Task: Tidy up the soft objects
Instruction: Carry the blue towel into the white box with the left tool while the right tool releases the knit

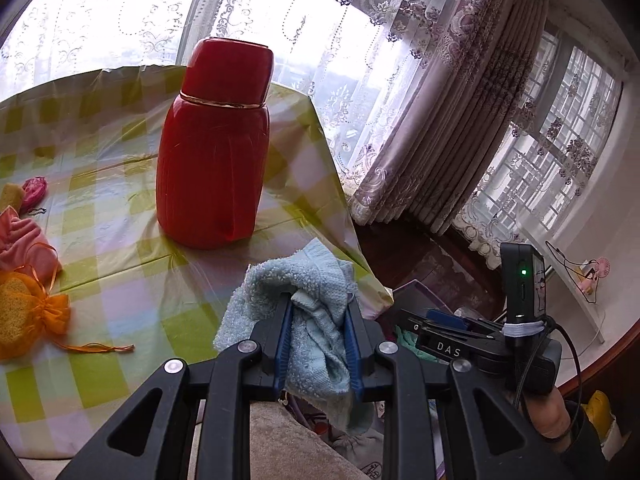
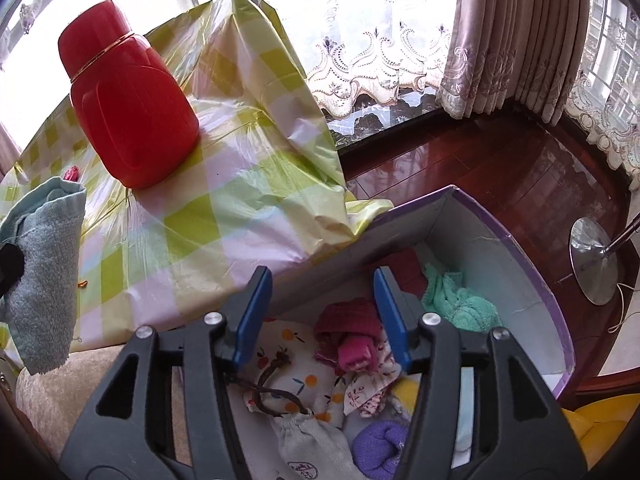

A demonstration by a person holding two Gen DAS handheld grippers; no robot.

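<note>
Left wrist, blue towel (image 1: 316, 332) clamped in left gripper (image 1: 319, 320)

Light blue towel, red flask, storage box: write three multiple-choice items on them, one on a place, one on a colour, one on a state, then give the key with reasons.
1. Where does the red flask stand?
A. On the checked tablecloth
B. Inside the box
C. On the wooden floor

2. What colour is the outer rim of the box that holds the soft things?
A. Orange
B. Purple
C. Black

3. How is the light blue towel at this moment?
A. Lying folded in the box
B. Draped over the flask
C. Clamped between the left gripper's pads

Key:
1 A, the flask stands upright on the cloth in both views.
2 B, the right wrist view shows a purple edge round the grey inner wall.
3 C, the blue pads press on the towel, while the right gripper hangs open and empty over the box.
</note>
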